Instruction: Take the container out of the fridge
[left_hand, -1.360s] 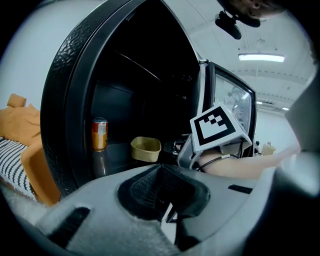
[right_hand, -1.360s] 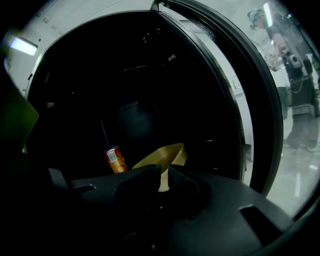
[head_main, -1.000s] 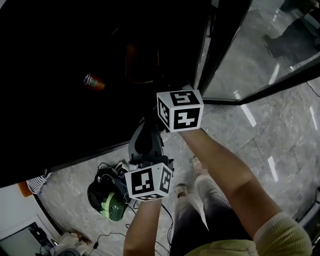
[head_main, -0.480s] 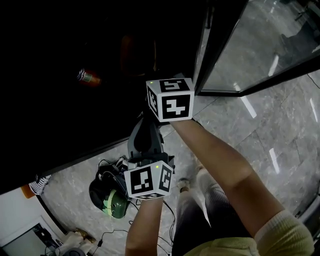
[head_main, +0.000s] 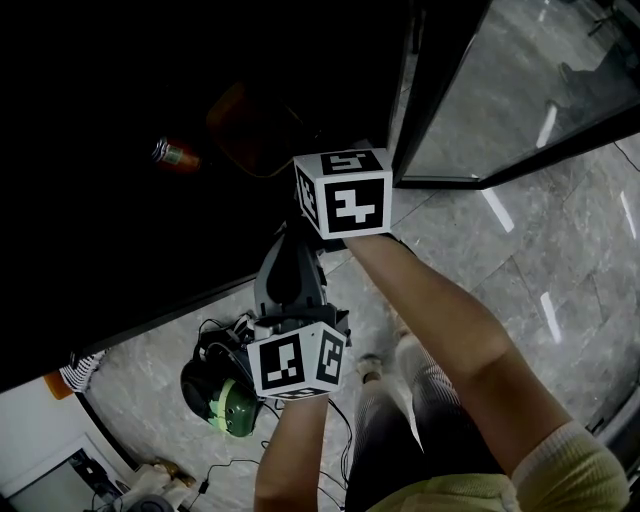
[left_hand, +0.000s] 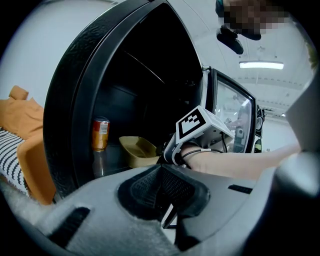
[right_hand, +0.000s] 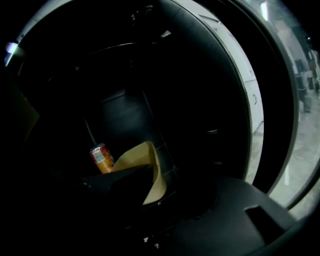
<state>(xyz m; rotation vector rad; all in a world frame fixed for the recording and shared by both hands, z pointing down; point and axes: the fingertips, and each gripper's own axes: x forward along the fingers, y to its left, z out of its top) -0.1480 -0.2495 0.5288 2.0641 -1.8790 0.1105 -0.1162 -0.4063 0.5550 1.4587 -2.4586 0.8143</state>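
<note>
A tan open container (left_hand: 137, 150) rests on the dark fridge shelf, beside an orange can (left_hand: 100, 134). In the head view the container (head_main: 255, 132) shows dimly just above and left of my right gripper's marker cube (head_main: 343, 192). My right gripper (right_hand: 165, 187) reaches into the fridge. Its jaws are opening, and the container's near wall (right_hand: 149, 167) stands between them with a gap on the right side. The can (right_hand: 101, 157) is behind it. My left gripper (head_main: 290, 262) hangs back outside the fridge below the right one, with its pads (left_hand: 162, 192) together on nothing.
The fridge's glass door (head_main: 520, 80) stands open at the right. On the grey stone floor lie a green and black headset (head_main: 220, 400) and cables. An orange cloth (left_hand: 27, 150) and a striped cloth lie left of the fridge.
My right gripper has moved slightly up and left, deeper toward the shelf. The container now shows larger and further left in the head view. The left gripper has stayed put.
</note>
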